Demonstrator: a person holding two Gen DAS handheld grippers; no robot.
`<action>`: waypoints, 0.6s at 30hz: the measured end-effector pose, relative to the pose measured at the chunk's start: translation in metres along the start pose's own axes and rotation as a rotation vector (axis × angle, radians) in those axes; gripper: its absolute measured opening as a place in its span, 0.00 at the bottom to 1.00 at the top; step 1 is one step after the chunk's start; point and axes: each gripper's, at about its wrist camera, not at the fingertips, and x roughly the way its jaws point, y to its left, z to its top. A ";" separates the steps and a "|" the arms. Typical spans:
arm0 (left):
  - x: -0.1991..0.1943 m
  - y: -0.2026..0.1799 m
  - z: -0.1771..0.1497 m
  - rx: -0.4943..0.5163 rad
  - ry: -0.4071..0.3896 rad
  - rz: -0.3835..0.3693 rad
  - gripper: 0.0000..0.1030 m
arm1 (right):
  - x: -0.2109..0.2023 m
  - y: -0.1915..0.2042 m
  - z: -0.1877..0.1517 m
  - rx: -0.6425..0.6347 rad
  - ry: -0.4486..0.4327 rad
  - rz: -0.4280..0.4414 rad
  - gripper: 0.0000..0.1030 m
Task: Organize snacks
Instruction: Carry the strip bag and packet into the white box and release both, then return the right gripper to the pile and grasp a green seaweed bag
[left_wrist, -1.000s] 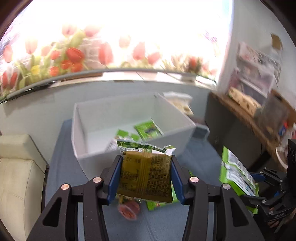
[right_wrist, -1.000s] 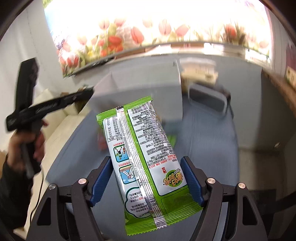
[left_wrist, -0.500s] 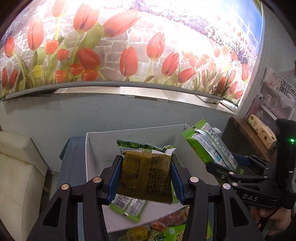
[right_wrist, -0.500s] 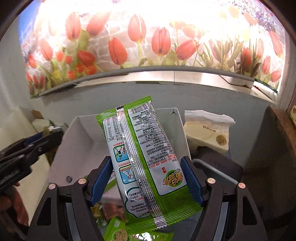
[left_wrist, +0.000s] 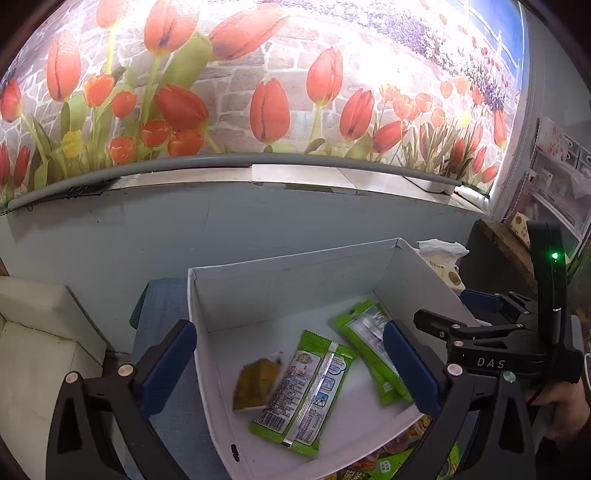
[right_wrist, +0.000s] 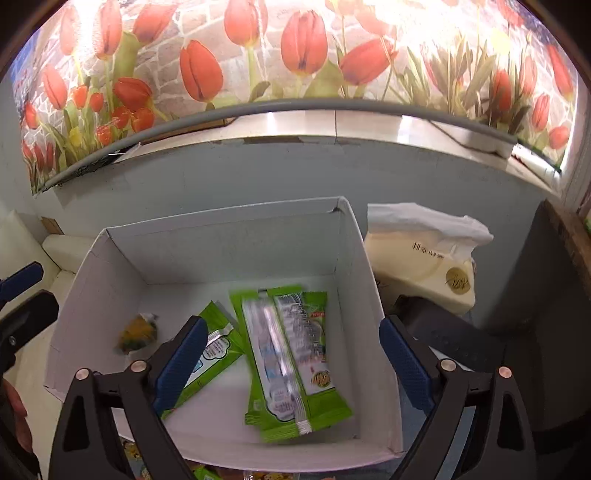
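A white cardboard box (left_wrist: 295, 254) stands below both grippers. My left gripper (left_wrist: 290, 365) hangs over it, jaws opening wide, nothing between the pads. Beneath it lie a blurred yellow-brown packet (left_wrist: 256, 384) and a green packet (left_wrist: 306, 387) on the box floor. My right gripper (right_wrist: 291, 362) is also above the box (right_wrist: 221, 251), its jaws opening, nothing pressed between them. Under it a long green packet (right_wrist: 295, 387) shows motion blur as it lands on another green packet. A further green packet (right_wrist: 218, 347) and the yellow-brown packet (right_wrist: 136, 332) lie to its left.
A cream tissue pack (right_wrist: 421, 258) sits just right of the box, with a dark chair back (right_wrist: 461, 339) in front of it. More snacks (left_wrist: 391, 461) lie on the table before the box. A white cushion (left_wrist: 33, 343) is at the left. The tulip wall stands behind.
Both grippers moved forward over the box and opened. The yellow-brown packet left the left jaws and the long green packet left the right jaws; both are now in the box.
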 end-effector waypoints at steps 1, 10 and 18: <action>0.000 0.001 -0.001 0.002 0.004 0.008 1.00 | -0.002 0.001 0.000 -0.010 -0.003 0.004 1.00; -0.013 -0.001 -0.011 0.006 0.004 0.005 1.00 | -0.032 0.008 -0.002 -0.033 -0.053 0.062 1.00; -0.047 -0.015 -0.025 0.053 -0.019 -0.027 1.00 | -0.068 0.008 -0.031 -0.047 -0.087 0.134 1.00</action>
